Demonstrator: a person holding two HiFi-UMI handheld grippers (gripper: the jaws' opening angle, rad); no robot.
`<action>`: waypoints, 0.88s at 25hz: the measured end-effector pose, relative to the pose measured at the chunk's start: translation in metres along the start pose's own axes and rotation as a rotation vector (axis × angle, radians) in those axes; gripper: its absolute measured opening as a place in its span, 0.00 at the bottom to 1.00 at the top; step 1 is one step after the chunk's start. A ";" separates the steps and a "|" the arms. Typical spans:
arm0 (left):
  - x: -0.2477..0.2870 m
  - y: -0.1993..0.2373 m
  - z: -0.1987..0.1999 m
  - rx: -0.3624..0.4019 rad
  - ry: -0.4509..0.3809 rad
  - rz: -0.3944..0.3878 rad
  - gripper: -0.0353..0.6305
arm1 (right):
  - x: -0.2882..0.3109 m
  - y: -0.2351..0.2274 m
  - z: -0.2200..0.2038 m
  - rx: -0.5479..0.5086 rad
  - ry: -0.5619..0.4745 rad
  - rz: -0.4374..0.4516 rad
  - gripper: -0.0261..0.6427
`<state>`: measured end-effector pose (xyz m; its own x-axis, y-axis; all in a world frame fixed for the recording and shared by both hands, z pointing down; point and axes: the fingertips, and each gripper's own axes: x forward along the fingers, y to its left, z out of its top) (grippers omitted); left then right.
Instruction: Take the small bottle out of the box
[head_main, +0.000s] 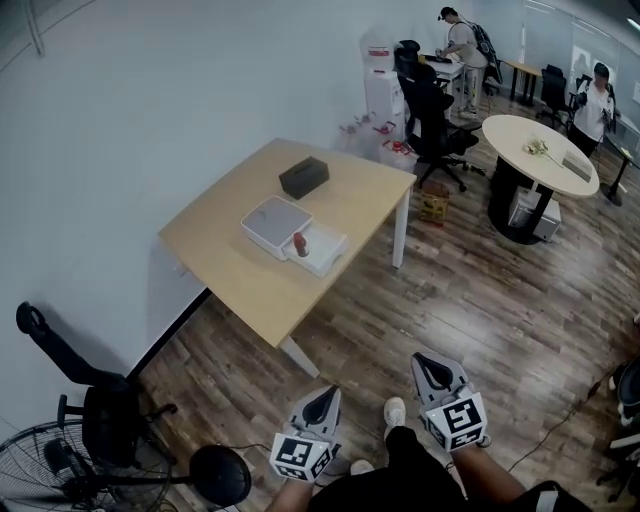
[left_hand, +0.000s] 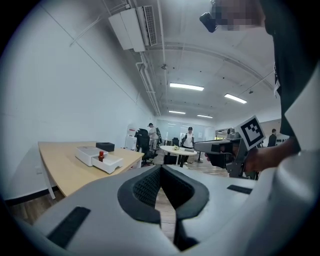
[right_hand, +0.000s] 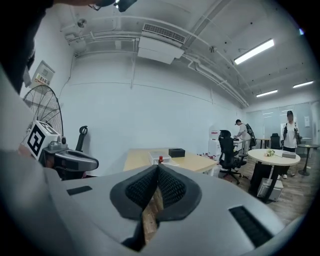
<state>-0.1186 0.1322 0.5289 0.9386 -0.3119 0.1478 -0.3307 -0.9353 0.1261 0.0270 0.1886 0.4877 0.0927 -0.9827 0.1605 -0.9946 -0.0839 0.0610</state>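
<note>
A small red bottle (head_main: 299, 243) stands upright in the white box (head_main: 272, 225) on the wooden table (head_main: 240, 275), where the box's two white parts meet. It shows too in the left gripper view as a small red bottle (left_hand: 101, 156) and in the right gripper view as a red speck (right_hand: 160, 160). Both grippers are held low over the floor, well short of the table. My left gripper (head_main: 330, 393) (left_hand: 161, 167) is shut and empty. My right gripper (head_main: 420, 358) (right_hand: 157, 166) is also shut with nothing in it.
A black box (head_main: 304, 176) lies behind the white one. A black chair (head_main: 110, 420) and a fan (head_main: 40, 470) stand at the near left. A round table (head_main: 540, 150), office chairs (head_main: 432, 115), a carton (head_main: 434, 203) and people are at the far right.
</note>
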 end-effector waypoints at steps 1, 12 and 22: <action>0.010 0.006 0.003 0.001 0.002 0.008 0.07 | 0.010 -0.008 0.000 0.003 0.003 0.006 0.06; 0.138 0.058 0.039 0.025 0.003 0.084 0.07 | 0.113 -0.100 0.013 -0.011 0.021 0.108 0.06; 0.195 0.079 0.052 0.025 0.032 0.169 0.07 | 0.177 -0.141 0.015 -0.006 0.003 0.228 0.06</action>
<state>0.0441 -0.0109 0.5167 0.8659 -0.4604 0.1957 -0.4809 -0.8738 0.0722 0.1827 0.0236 0.4927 -0.1342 -0.9756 0.1737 -0.9895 0.1413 0.0290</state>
